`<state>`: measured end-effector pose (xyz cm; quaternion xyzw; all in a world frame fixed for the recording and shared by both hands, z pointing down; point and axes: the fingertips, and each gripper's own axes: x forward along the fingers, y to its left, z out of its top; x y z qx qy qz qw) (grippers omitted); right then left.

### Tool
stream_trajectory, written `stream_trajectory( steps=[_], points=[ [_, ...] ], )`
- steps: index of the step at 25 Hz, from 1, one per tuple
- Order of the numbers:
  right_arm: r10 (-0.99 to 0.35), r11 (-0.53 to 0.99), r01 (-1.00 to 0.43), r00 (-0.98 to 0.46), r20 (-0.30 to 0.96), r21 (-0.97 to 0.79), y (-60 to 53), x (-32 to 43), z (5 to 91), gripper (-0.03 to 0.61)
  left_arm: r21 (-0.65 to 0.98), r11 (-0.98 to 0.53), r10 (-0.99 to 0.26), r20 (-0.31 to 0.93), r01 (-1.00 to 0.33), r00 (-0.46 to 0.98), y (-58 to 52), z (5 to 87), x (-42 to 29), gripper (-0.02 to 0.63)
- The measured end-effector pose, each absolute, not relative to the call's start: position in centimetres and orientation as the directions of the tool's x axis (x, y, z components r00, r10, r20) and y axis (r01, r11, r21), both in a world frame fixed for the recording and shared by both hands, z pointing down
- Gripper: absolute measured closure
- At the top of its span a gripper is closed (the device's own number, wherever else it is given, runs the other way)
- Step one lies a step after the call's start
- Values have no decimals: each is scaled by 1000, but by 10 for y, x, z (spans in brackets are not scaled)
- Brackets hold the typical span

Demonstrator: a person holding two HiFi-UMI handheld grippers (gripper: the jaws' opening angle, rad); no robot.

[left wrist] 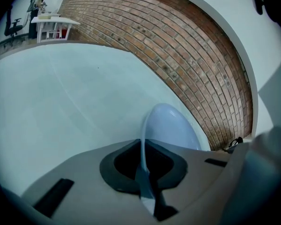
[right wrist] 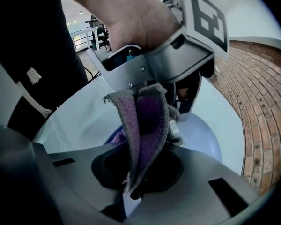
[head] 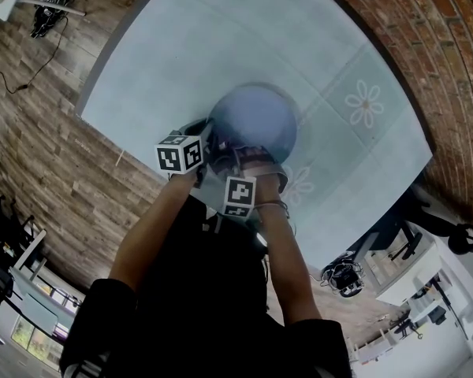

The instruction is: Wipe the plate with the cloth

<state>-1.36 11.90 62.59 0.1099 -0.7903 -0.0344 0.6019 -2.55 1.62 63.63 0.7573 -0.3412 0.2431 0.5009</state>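
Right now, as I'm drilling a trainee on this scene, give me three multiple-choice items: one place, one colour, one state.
1. Where is the plate? A flat on the table; B in the left gripper; C on the floor.
2. The cloth is: A purple; B yellow; C green.
3. The right gripper is: A open; B shut on the cloth; C shut on the plate.
Answers: 1 B, its rim stands between the jaws; 2 A, purple pile shows; 3 B, the jaws pinch the cloth.
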Motion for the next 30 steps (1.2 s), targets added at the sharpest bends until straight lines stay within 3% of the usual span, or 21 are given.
stream_trajectory(
  steps=[4, 11, 22, 30],
  points=[
    [-195, 972, -170, -224, 955, 159, 132, -1, 626, 520, 584, -273, -279, 713, -765, 644, 16, 636, -25, 571],
    [-205, 910, -396, -166, 965, 125, 146, 27, 630, 522, 583, -279, -272, 714, -763, 645, 17, 635, -26, 571],
    [-277, 797, -552, 26, 961, 244, 146, 85, 630, 521, 590, -286, -259, 711, -755, 654, 16, 635, -24, 571],
    [-301, 713, -642, 83, 950, 282, 130, 117, 629, 520, 601, -291, -240, 708, -745, 664, 16, 636, -24, 571]
  ],
)
